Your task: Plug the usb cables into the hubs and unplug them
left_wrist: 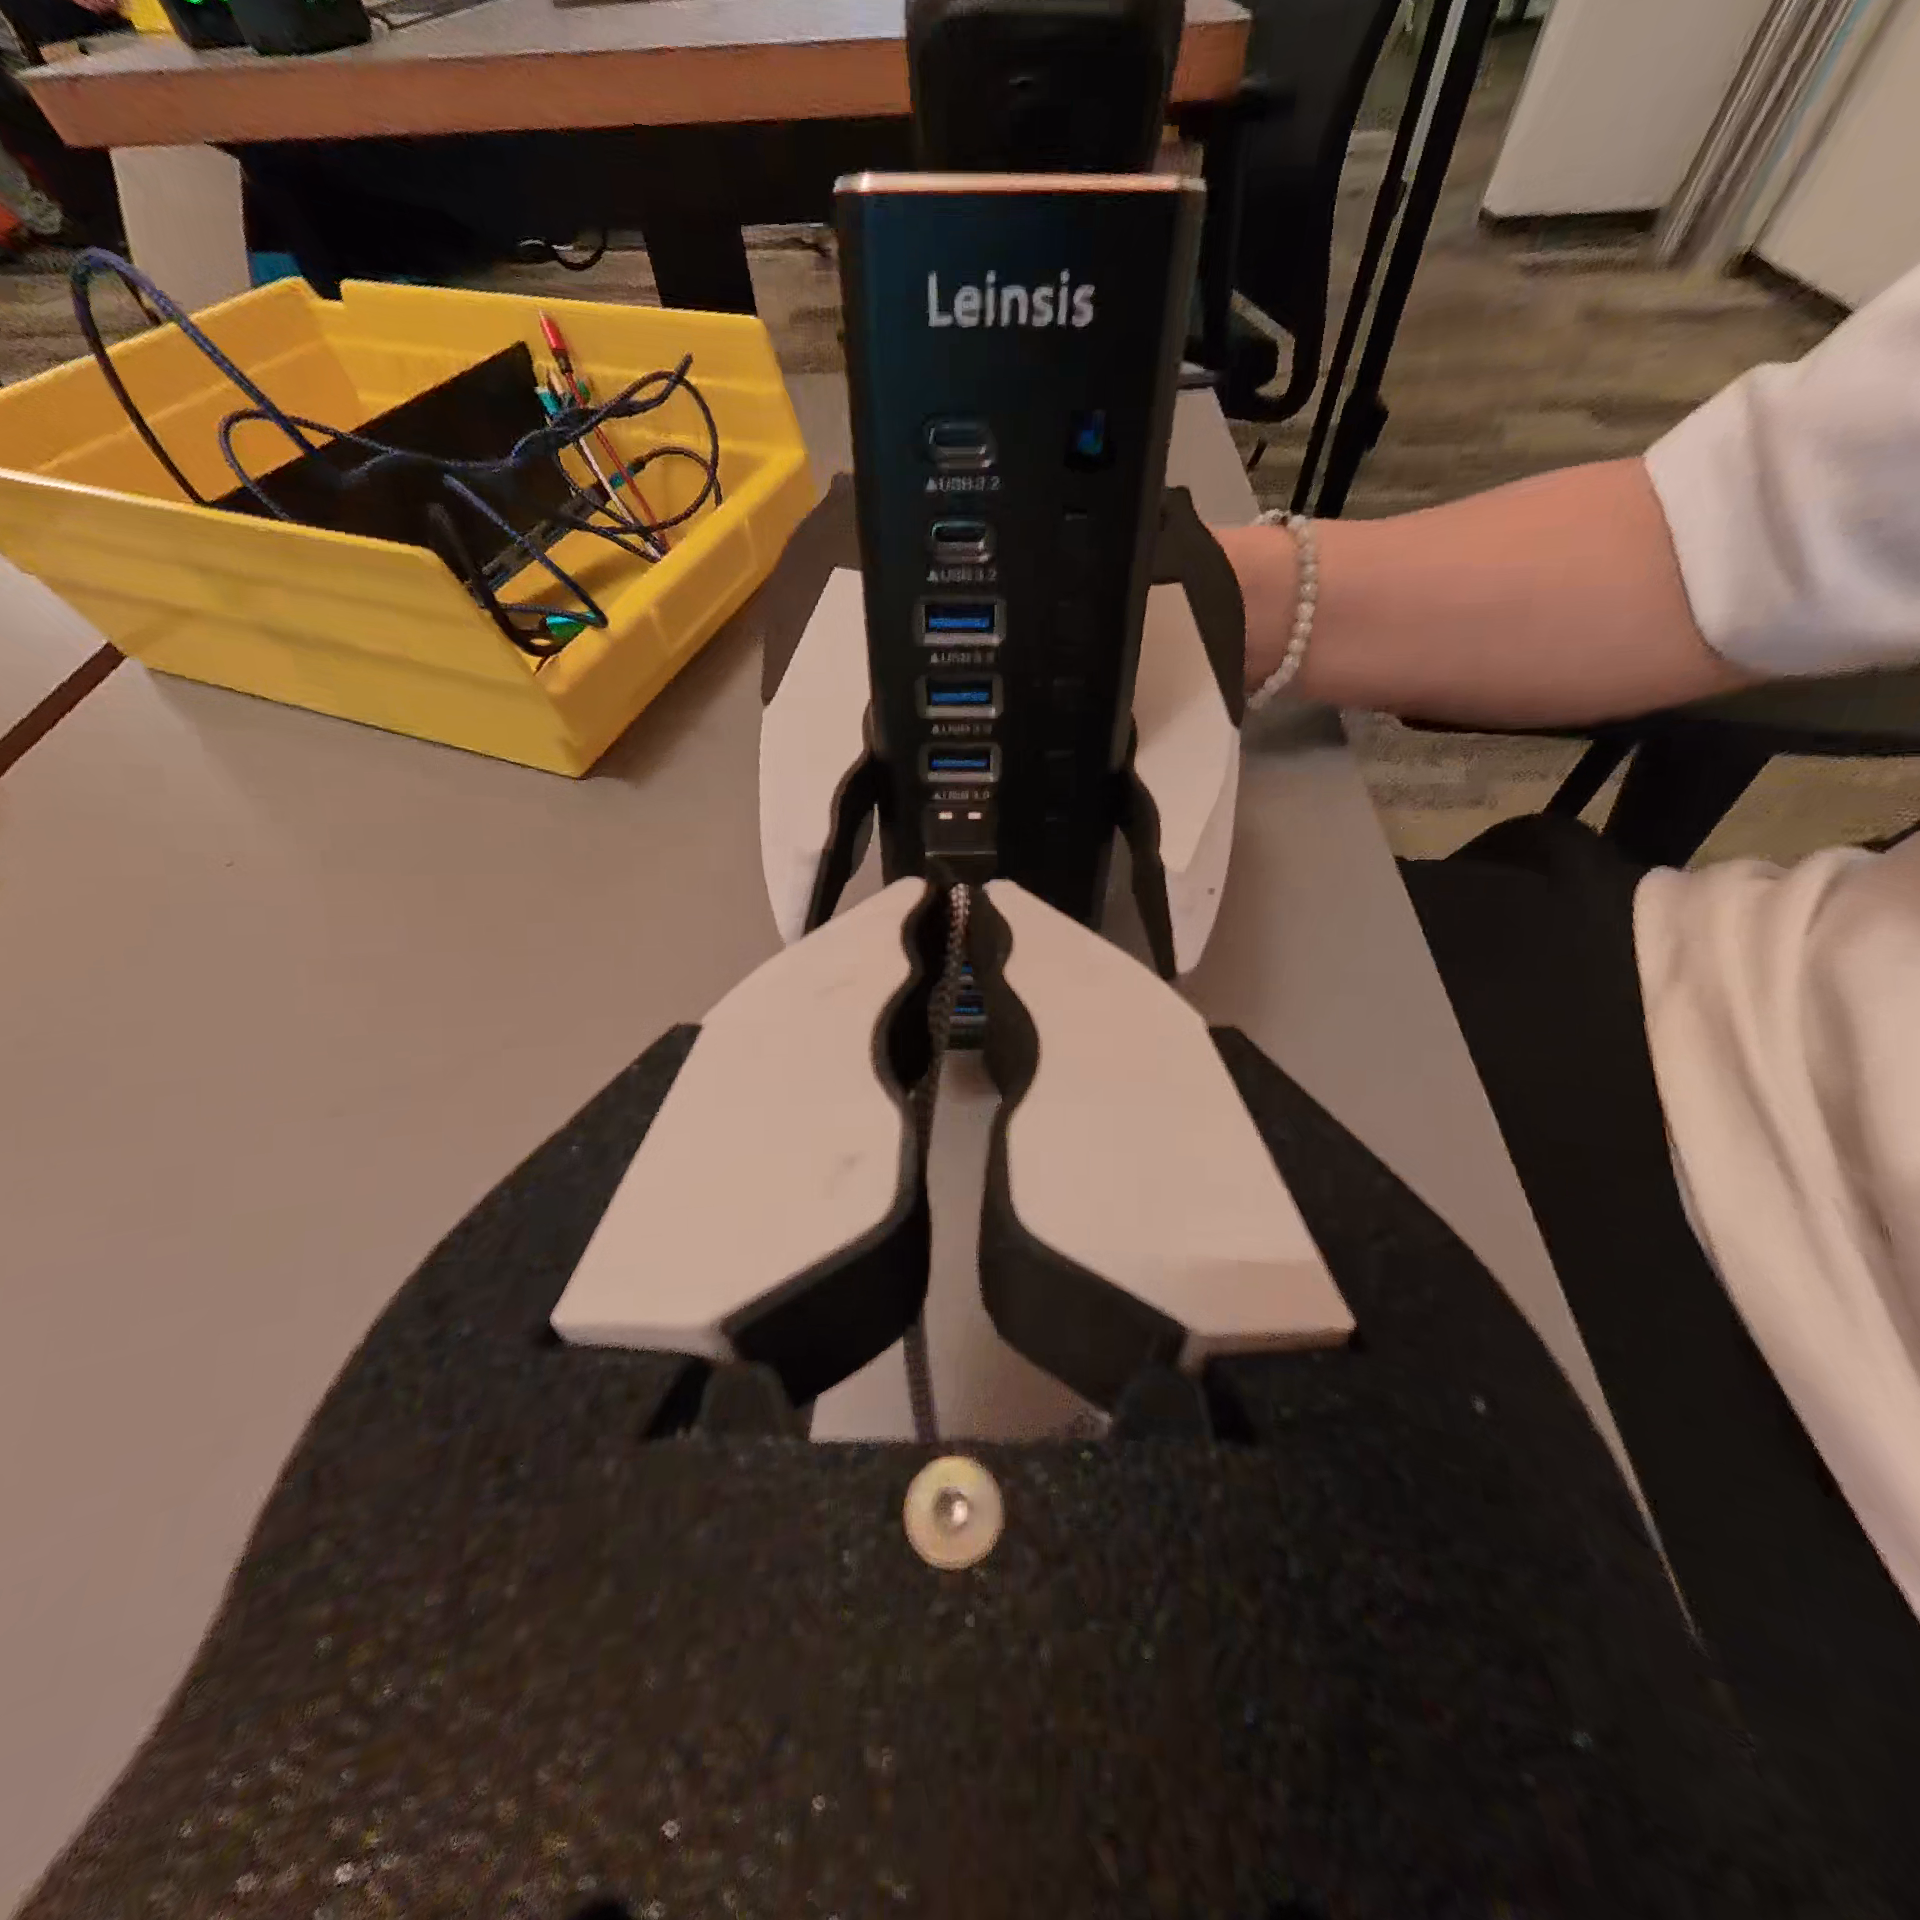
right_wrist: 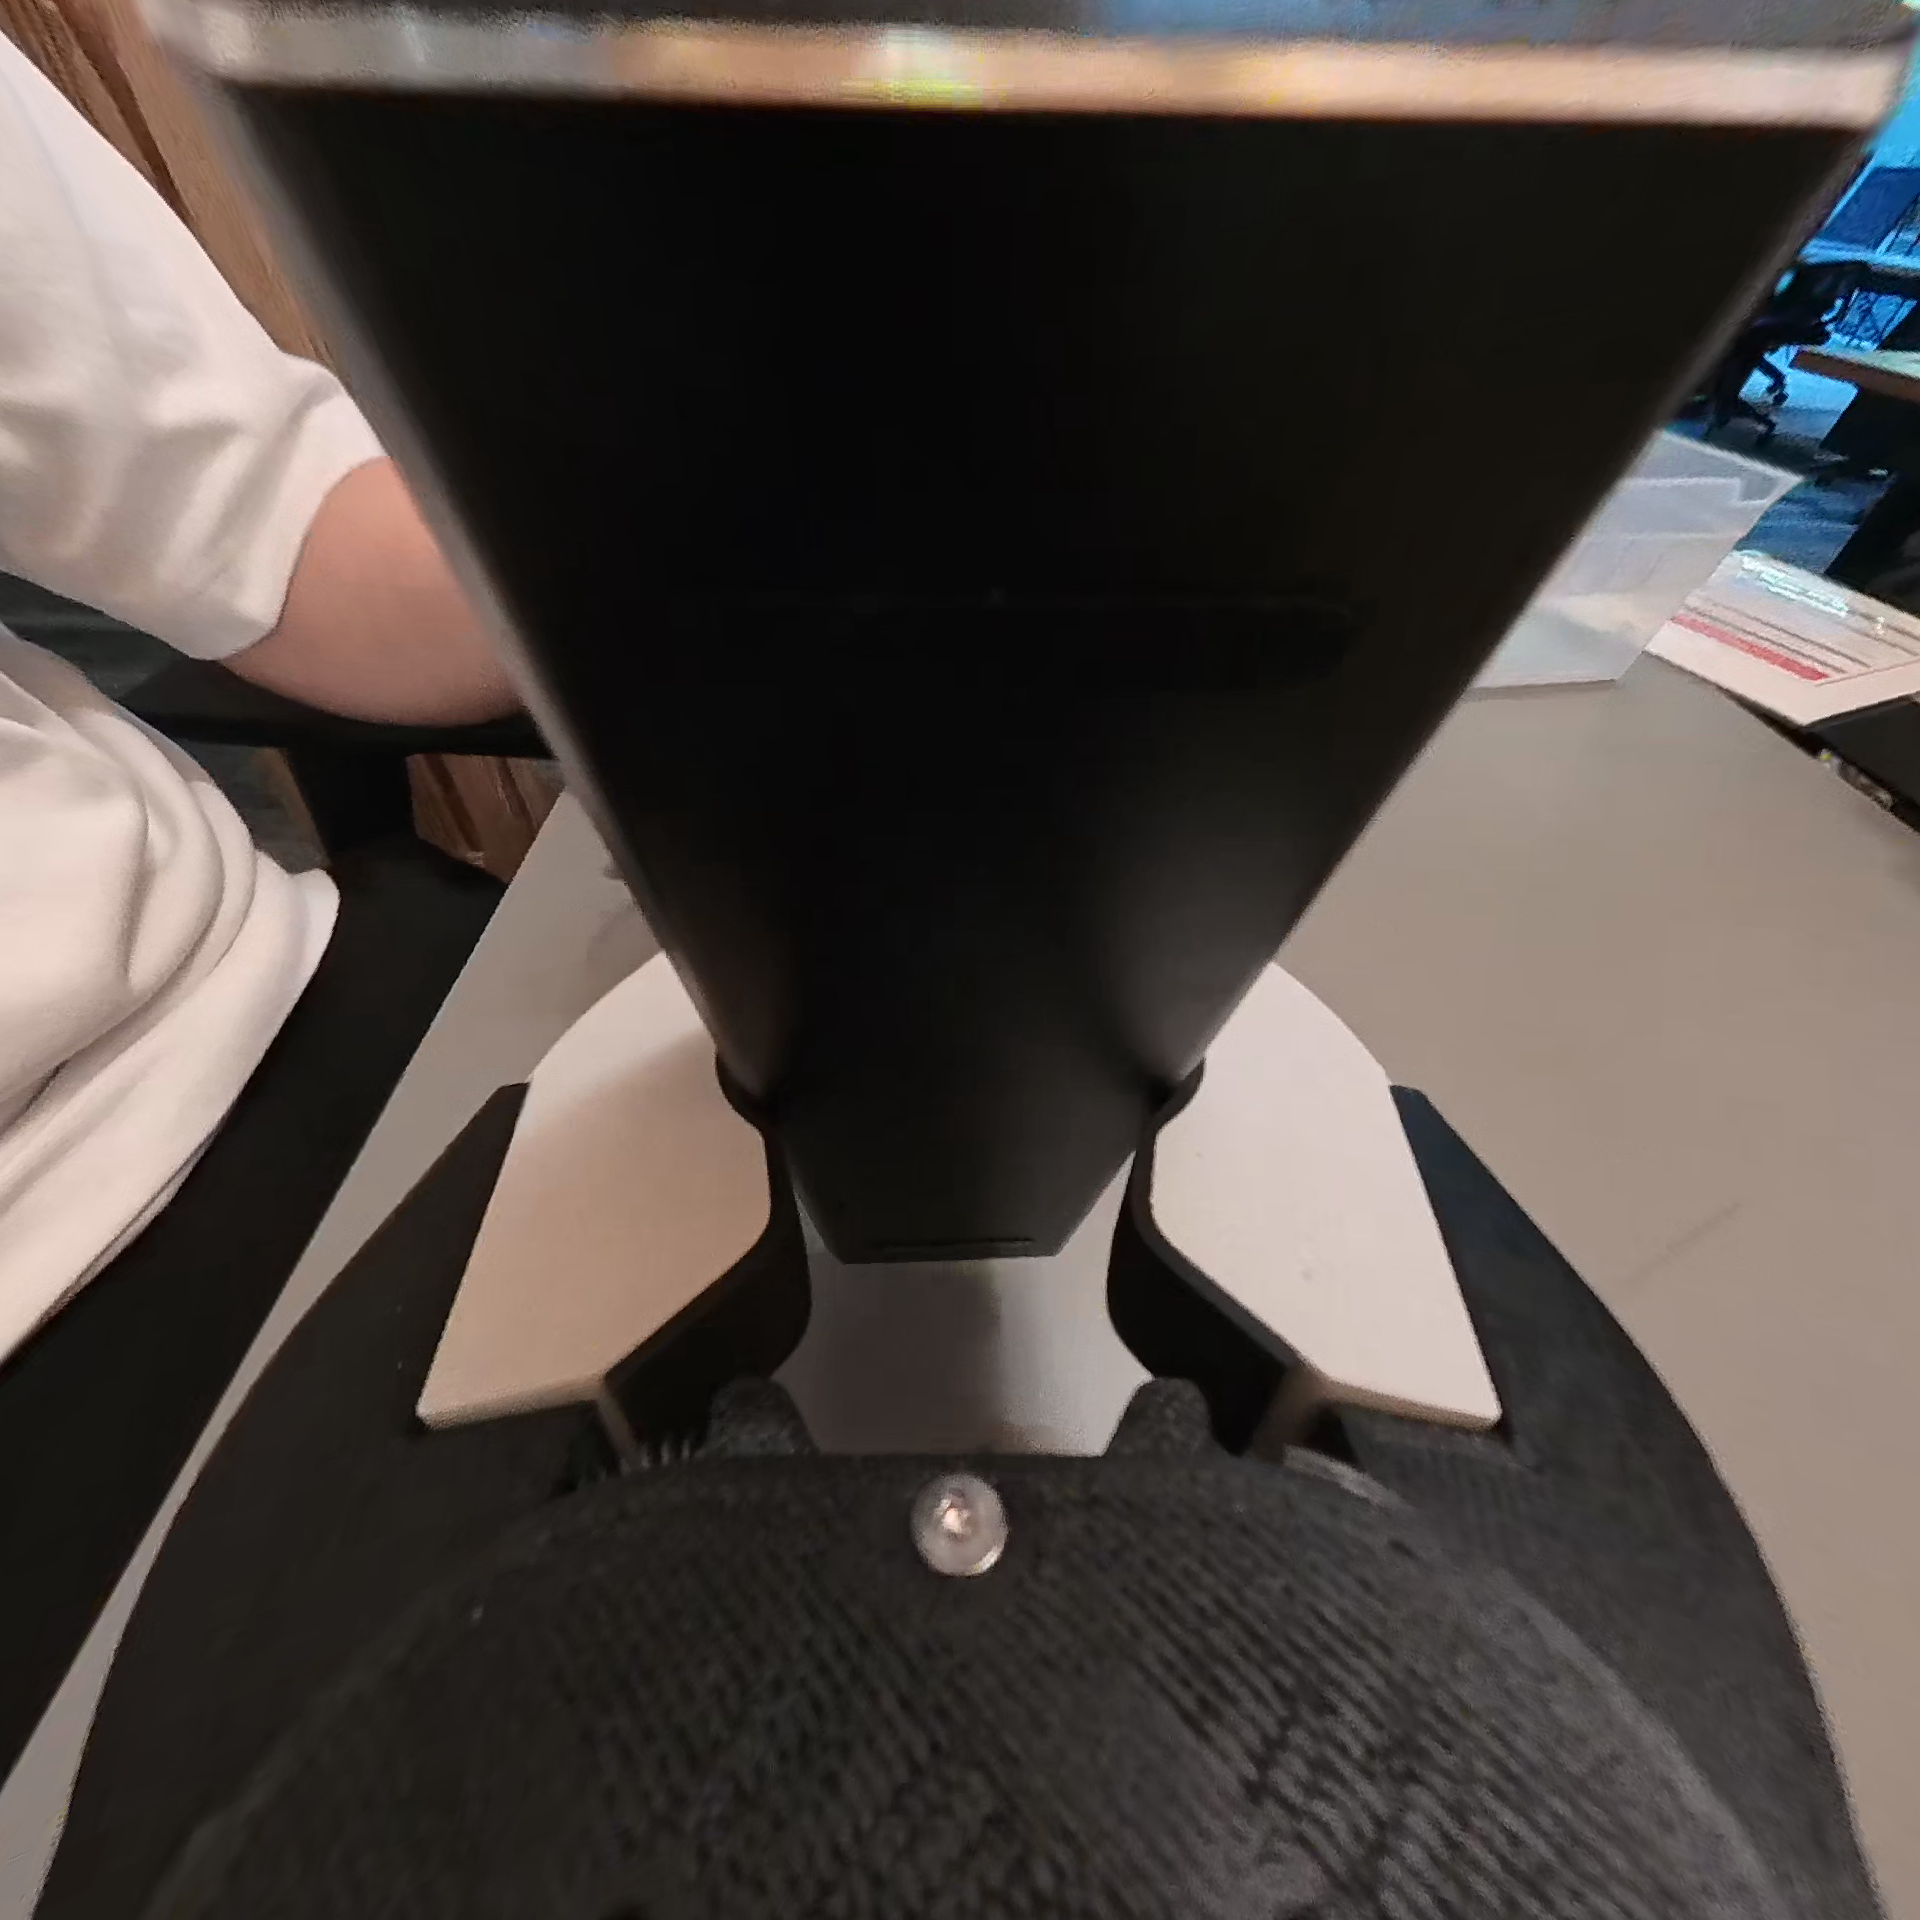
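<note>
A black tower USB hub (left_wrist: 1013, 343) stands upright on the grey table (left_wrist: 364, 987), with its column of ports facing me. My left gripper (left_wrist: 958, 899) is shut on a braided USB cable (left_wrist: 940, 1029) just behind its USB-A plug (left_wrist: 961, 831). The plug's metal tip is at a port below three blue ports; I cannot tell how far in it is. My right gripper (right_wrist: 956, 1101) is shut on the lower back of the hub (right_wrist: 987, 520). Its white fingers (left_wrist: 1205, 821) show on both sides of the hub in the left wrist view.
A yellow bin (left_wrist: 312, 613) with tangled cables (left_wrist: 582, 457) and a black block sits at the left back. A person's arm (left_wrist: 1455, 613) with a bead bracelet reaches in from the right, beyond the table's right edge. Papers (right_wrist: 1787, 634) lie far right. My two grippers' fingertips are within a few centimetres of each other.
</note>
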